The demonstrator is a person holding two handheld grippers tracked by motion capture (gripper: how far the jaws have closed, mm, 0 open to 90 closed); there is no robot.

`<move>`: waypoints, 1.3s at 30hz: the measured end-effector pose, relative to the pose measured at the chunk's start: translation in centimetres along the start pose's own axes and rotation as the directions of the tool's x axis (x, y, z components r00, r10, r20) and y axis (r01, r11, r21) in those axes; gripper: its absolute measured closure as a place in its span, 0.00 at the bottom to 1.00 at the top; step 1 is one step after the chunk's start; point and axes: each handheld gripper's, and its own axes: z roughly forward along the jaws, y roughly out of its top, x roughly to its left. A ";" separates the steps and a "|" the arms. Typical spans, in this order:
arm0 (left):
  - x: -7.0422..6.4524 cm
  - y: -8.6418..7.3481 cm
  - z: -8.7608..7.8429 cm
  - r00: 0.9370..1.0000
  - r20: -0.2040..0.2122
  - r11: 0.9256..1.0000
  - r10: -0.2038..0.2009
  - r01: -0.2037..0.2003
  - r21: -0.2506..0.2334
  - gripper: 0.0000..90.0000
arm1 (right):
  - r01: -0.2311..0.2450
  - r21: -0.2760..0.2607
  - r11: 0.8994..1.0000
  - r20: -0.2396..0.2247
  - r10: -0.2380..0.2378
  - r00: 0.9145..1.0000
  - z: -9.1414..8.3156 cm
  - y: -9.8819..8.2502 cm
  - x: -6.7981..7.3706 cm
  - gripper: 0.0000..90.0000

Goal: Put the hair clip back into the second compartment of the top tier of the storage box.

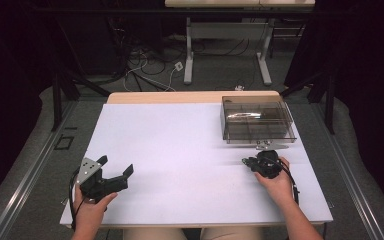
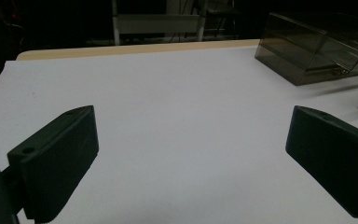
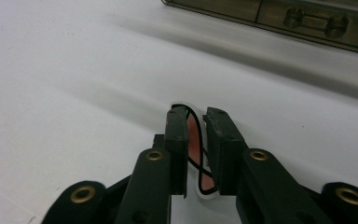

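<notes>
**Sticker pinched before the smoky box**

I log, near to far: my left gripper [image 1: 114, 174], jaws spread wide over bare white table [image 1: 180, 150]; my right gripper [image 3: 196, 122], jaws clamped on a flat red-and-white black-outlined sticker [image 3: 195, 140], near the smoky transparent plastic compartment box [image 1: 256, 120] beyond.

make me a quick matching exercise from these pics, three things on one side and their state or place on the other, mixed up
Things:
1. left tool
2. right tool
3. clear box

States or places:
A. far right part of the table, near its back edge
B. jaws wide apart, nothing between them
C. jaws close together, a flat sticker between them

Pairs: 1-B, 2-C, 3-A
</notes>
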 end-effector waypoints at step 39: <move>0.0 0.0 0.0 1.000 0.001 1.000 0.000 0.000 0.002 0.03 | -0.010 -0.050 0.999 -0.056 0.007 0.998 -1.9 0.4 1.5 0.98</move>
